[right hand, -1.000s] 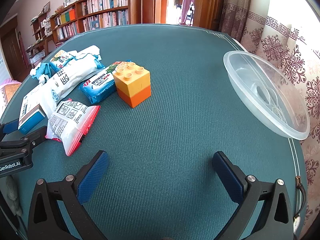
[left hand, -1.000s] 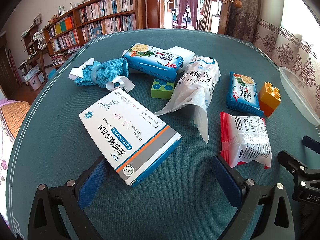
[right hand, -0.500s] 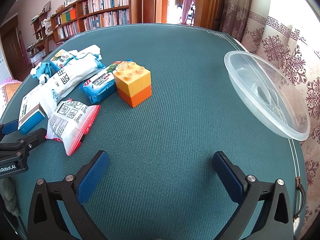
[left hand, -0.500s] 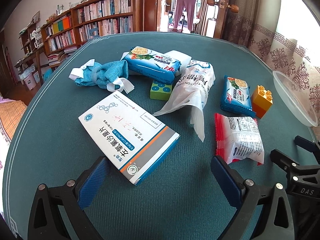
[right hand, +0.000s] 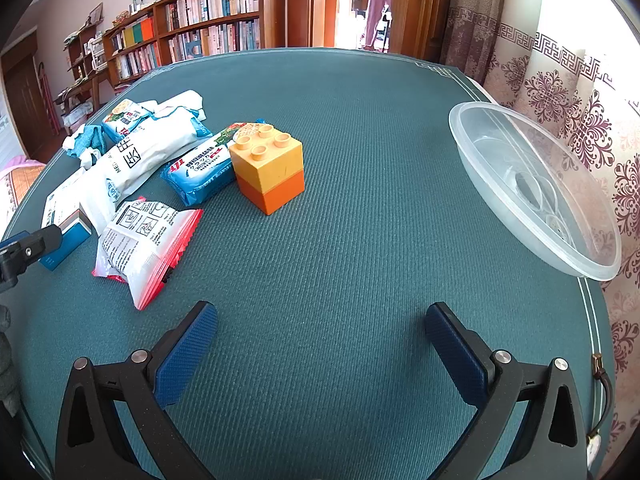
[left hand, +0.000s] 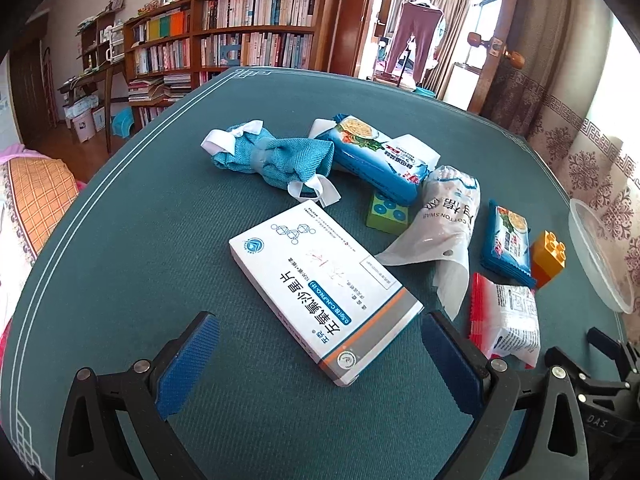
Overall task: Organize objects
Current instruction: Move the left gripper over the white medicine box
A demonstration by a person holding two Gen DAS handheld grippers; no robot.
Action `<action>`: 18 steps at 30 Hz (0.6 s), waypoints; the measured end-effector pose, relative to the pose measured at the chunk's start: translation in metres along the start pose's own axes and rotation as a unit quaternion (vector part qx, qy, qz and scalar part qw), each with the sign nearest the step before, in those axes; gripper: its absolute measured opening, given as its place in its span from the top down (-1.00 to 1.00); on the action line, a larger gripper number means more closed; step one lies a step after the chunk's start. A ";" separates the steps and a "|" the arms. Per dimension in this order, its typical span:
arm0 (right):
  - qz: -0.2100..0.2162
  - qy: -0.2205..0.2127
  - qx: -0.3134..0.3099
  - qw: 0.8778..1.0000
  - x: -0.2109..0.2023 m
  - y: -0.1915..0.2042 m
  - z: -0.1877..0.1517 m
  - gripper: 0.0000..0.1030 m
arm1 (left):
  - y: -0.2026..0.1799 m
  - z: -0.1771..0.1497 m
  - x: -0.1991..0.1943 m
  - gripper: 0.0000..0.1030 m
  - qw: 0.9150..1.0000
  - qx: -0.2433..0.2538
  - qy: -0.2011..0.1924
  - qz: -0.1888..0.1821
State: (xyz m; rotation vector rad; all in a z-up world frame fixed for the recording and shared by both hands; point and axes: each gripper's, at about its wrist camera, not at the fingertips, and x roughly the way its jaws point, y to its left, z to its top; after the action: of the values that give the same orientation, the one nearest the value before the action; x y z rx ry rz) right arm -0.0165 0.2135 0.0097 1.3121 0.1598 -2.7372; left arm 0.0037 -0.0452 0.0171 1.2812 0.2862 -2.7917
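White cardboard of the medicine box (left hand: 324,292) flat on the teal tabletop (left hand: 140,240), lying just ahead of the left claw (left hand: 318,350), near end between its blue pads, long axis running toward 11 o'clock. Best taken, by judgement, across the narrow width: rotate to square the pads with the long edges, lower until they straddle the box, close gently on thin card. Clear plastic bowl (right hand: 532,196) at 2 o'clock from the right claw (right hand: 320,340), at the tabletop's edge, empty, likely the destination. Red-edged snack packet (left hand: 506,320) just right of the box, cotton swab bag (left hand: 444,220) touching its far corner; worth avoiding in the close. Yellow-orange block (right hand: 268,172) at 11 o'clock from the right claw. Both claws wide open, holding nothing, tilted down over the tabletop.
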 end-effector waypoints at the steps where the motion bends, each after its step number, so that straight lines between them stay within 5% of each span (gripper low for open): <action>1: 0.000 0.000 0.000 1.000 0.000 0.000 0.000 -1.00 | -0.001 0.003 0.001 -1.00 1.000 -0.005 -0.001 0.000; 18: 0.001 0.000 0.000 1.000 0.000 -0.001 0.000 -1.00 | -0.001 0.018 0.026 -1.00 0.997 -0.030 0.027 0.070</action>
State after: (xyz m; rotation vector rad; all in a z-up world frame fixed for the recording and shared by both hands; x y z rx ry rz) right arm -0.0167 0.2140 0.0099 1.3115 0.1576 -2.7365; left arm -0.0266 -0.0467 0.0089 1.3117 0.2708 -2.6153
